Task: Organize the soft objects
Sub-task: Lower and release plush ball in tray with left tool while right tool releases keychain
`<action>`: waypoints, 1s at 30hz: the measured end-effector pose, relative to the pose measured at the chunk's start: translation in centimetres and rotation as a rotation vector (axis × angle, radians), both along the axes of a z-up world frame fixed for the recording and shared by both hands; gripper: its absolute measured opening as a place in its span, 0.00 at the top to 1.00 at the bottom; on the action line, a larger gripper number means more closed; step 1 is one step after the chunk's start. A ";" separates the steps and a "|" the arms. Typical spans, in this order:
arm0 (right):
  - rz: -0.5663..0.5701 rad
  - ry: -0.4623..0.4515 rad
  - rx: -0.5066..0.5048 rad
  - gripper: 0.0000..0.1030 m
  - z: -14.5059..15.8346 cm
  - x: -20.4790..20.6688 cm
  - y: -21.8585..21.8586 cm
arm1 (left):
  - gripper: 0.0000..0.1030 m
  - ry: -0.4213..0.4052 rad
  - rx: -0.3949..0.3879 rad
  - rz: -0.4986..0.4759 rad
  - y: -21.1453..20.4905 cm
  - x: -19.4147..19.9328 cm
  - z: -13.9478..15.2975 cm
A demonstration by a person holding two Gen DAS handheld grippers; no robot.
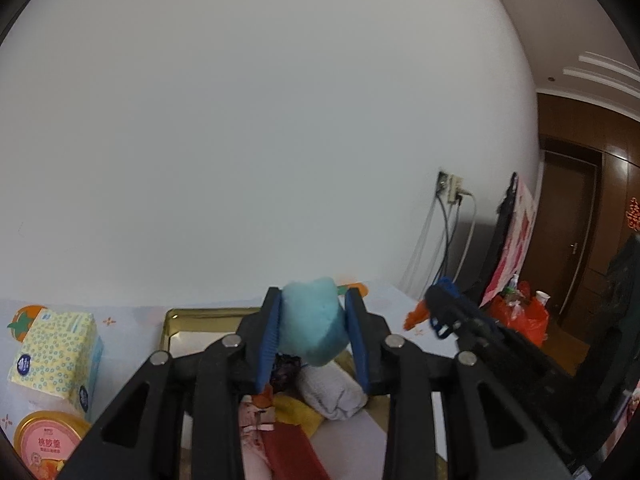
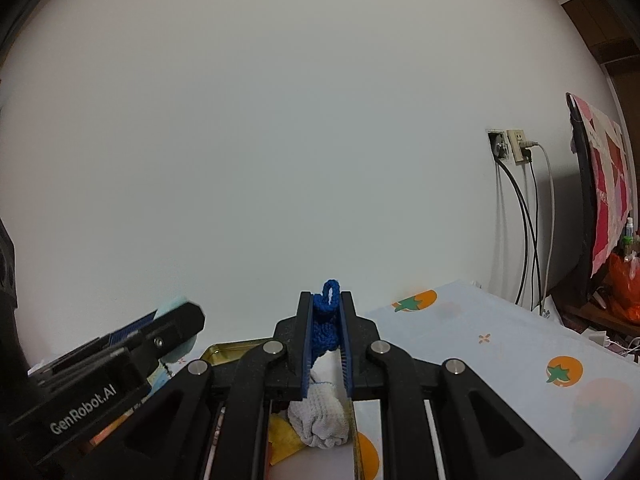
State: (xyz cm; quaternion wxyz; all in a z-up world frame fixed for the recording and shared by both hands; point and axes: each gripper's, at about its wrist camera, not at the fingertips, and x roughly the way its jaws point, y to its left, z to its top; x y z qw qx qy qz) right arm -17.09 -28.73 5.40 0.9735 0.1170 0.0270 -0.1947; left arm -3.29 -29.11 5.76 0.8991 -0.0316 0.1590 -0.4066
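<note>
My left gripper point(image 1: 313, 298) is shut on a light blue fluffy soft piece point(image 1: 312, 324), which fills the gap between its blue pads. It hangs above a gold tin tray point(image 1: 172, 320). In the tray lie a rolled grey-white cloth point(image 1: 332, 394), a yellow cloth point(image 1: 296, 412), a red cloth point(image 1: 292, 452) and a dark patterned item point(image 1: 286, 372). My right gripper point(image 2: 326, 298) is shut on a dark blue knitted piece point(image 2: 326, 320) with a loop at its top. It is over the tray's right part, above the white cloth point(image 2: 320, 420). The left gripper point(image 2: 176, 320) shows at the lower left of the right wrist view.
A dotted tissue pack point(image 1: 56, 356) and a round pink tub point(image 1: 48, 440) stand left of the tray. The tablecloth point(image 2: 500, 340) with tomato prints stretches to the right. A white wall rises close behind, with a socket and cables point(image 2: 516, 148). A red bag point(image 1: 520, 316) sits far right.
</note>
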 end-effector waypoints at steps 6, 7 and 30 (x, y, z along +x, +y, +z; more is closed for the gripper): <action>0.016 0.052 0.030 0.87 -0.2 1.1 -0.6 | 0.70 0.062 0.018 0.039 0.1 1.1 -0.6; 0.018 0.058 0.034 0.87 -0.2 1.3 -0.6 | 0.70 0.071 0.020 0.038 0.1 1.2 -0.7; 0.190 0.403 0.214 0.87 0.3 12.5 -4.9 | 0.70 0.311 0.179 0.093 -3.0 6.8 -3.1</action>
